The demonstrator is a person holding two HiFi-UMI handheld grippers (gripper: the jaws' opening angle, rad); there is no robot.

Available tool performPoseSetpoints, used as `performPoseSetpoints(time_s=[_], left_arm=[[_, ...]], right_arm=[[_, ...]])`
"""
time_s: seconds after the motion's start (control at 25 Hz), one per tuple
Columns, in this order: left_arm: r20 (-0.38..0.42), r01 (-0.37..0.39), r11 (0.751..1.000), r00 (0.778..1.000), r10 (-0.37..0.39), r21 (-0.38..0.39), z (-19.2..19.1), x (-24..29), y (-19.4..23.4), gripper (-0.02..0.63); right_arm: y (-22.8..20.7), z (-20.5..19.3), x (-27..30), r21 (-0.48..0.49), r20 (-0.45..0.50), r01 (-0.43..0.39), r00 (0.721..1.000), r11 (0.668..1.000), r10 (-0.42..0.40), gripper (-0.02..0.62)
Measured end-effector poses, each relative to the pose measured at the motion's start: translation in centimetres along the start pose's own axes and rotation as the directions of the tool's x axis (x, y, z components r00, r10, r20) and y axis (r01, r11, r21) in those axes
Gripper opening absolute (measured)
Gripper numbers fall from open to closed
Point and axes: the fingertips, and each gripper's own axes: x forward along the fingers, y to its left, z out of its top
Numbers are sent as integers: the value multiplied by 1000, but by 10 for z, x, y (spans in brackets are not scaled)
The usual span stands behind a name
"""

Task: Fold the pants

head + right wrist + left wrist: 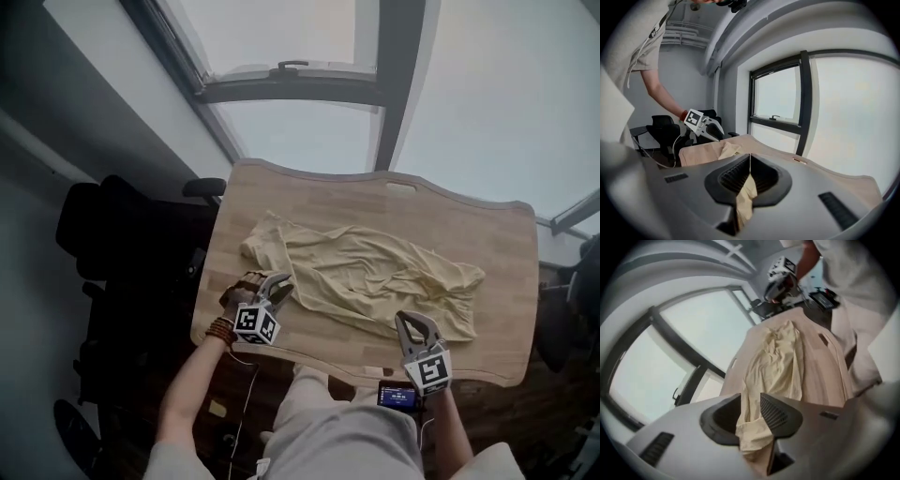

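Pants lie long axis side to side across worktop. Left tool at left end, jaws apart, cloth loose between. Right tool clamped on right end.

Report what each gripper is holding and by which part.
The right gripper is shut on the pants, pinching their near edge by the right end. The left gripper holds nothing: its jaws stand apart, the pants' left end loose between them.
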Motion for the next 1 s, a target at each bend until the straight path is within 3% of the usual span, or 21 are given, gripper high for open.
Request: performPoseSetpoints(time_s=[0.04, 0.12, 0.24, 0.48, 0.6, 0.72, 0.84, 1.0], left_arm=[[1, 48, 995, 999, -48, 88, -11, 11, 3, 127], [-1, 149, 960, 988, -153, 237, -33, 31, 5, 140], [-30, 272, 894, 960, -280, 356, -71, 59, 7, 160], [-53, 405, 851, 910, -412, 335, -118, 102, 25, 181], [-71, 458, 802, 881, -469, 383, -128, 122, 23, 193], [-125, 530, 738, 838, -532, 417, -141, 140, 11, 207], [-184, 591, 673, 796, -577, 445, -153, 154, -3, 215], [-210, 618, 650, 776, -595, 443, -157, 166, -7, 225]], right_arm=[[7, 1, 11, -11, -16, -3, 1000, 1000, 3, 5], [25, -1, 32, -52, -57, -22, 998, 998, 19, 5], [53, -9, 62, -106, -119, -63, 992, 992, 50, 5], [94, -35, 142, -14, -211, -116, 971, 993, 111, 6], [114, -48, 192, 102, -236, -121, 961, 987, 142, 31], [139, -65, 236, 169, -274, -158, 941, 973, 200, 130], [167, -91, 257, 88, -350, -246, 900, 965, 261, 134], [180, -131, 256, -130, -484, -348, 840, 929, 247, 161]])
